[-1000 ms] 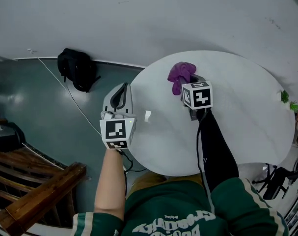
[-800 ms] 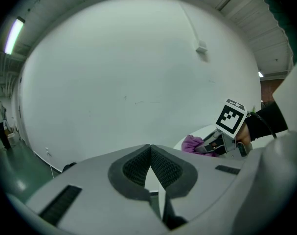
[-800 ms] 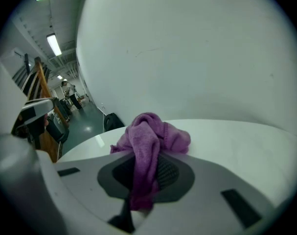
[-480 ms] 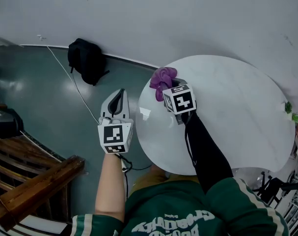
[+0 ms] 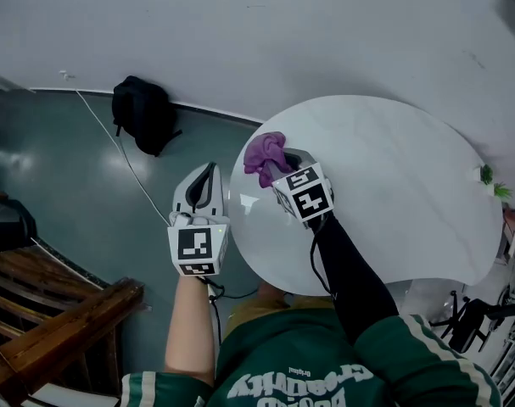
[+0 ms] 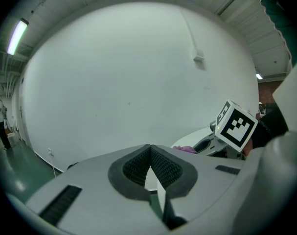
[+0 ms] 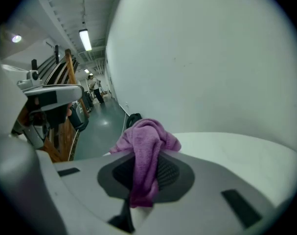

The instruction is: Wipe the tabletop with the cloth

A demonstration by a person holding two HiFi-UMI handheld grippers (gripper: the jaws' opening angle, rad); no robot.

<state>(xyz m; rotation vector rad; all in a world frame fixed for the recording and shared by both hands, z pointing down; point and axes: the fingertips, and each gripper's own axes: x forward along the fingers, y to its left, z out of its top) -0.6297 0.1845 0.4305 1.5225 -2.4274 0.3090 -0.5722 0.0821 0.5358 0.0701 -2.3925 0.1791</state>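
A purple cloth (image 5: 264,157) is bunched at the left edge of the round white tabletop (image 5: 401,193). My right gripper (image 5: 282,164) is shut on the cloth, which hangs between its jaws in the right gripper view as a folded purple cloth (image 7: 146,153). My left gripper (image 5: 204,179) hovers off the table's left side over the floor, jaws shut with nothing in them. In the left gripper view the left gripper (image 6: 150,166) points at the wall, with the right gripper's marker cube (image 6: 235,124) to its right.
A black backpack (image 5: 143,113) lies on the grey floor by the wall, with a white cable (image 5: 121,159) running past it. Wooden railings (image 5: 62,320) stand at the lower left. A small green plant (image 5: 488,176) sits at the table's right edge.
The right gripper has dragged the cloth from the table's far middle toward its left edge. The left gripper stayed off the table's left side.
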